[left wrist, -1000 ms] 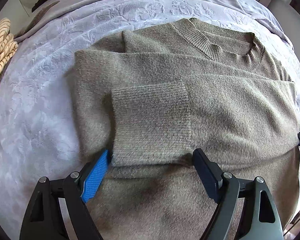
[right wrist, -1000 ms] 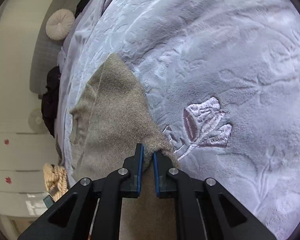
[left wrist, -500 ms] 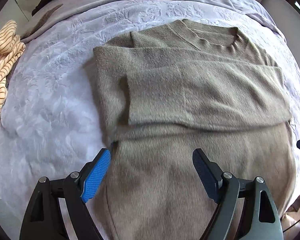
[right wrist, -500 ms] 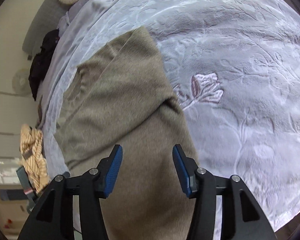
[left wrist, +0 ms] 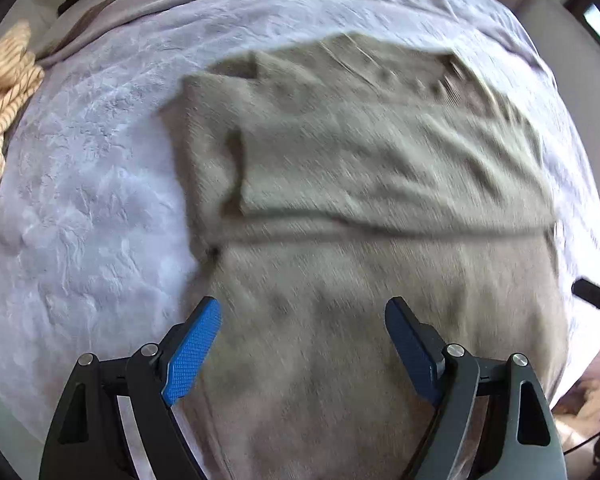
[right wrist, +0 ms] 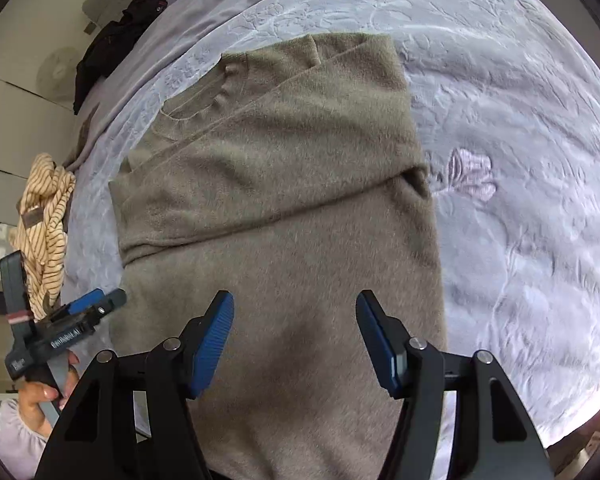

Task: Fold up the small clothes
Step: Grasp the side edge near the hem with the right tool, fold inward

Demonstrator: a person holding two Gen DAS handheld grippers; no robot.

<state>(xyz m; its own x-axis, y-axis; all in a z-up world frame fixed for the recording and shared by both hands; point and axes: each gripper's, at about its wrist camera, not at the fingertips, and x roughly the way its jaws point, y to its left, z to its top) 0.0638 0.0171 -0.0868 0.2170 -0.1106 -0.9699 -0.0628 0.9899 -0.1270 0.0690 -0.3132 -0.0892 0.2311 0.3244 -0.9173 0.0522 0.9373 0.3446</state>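
Note:
An olive-brown knit sweater [left wrist: 360, 184] [right wrist: 284, 184] lies flat on a pale lilac embossed blanket [left wrist: 88, 208] [right wrist: 520, 220], both sleeves folded across its chest. My left gripper [left wrist: 302, 316] hangs open above the sweater's lower body, nothing between its blue pads. My right gripper [right wrist: 294, 312] hovers over the lower body too, its jaws opening with no cloth between them. In the right wrist view the left gripper [right wrist: 96, 300] shows at the left edge, held by a hand [right wrist: 44, 392]. The left wrist view is motion-blurred.
A cream striped garment [left wrist: 0, 104] [right wrist: 44, 216] lies bunched at the blanket's left edge. Dark clothing [right wrist: 116, 36] sits at the far end of the bed, by a round cushion [right wrist: 58, 68]. An embroidered flower [right wrist: 470, 172] marks the blanket right of the sweater.
My right gripper let go of the sweater's right sleeve fold, opened wide, rose and rolled. Both views have pulled back from the sweater, showing more of it with the sleeve lying across the chest.

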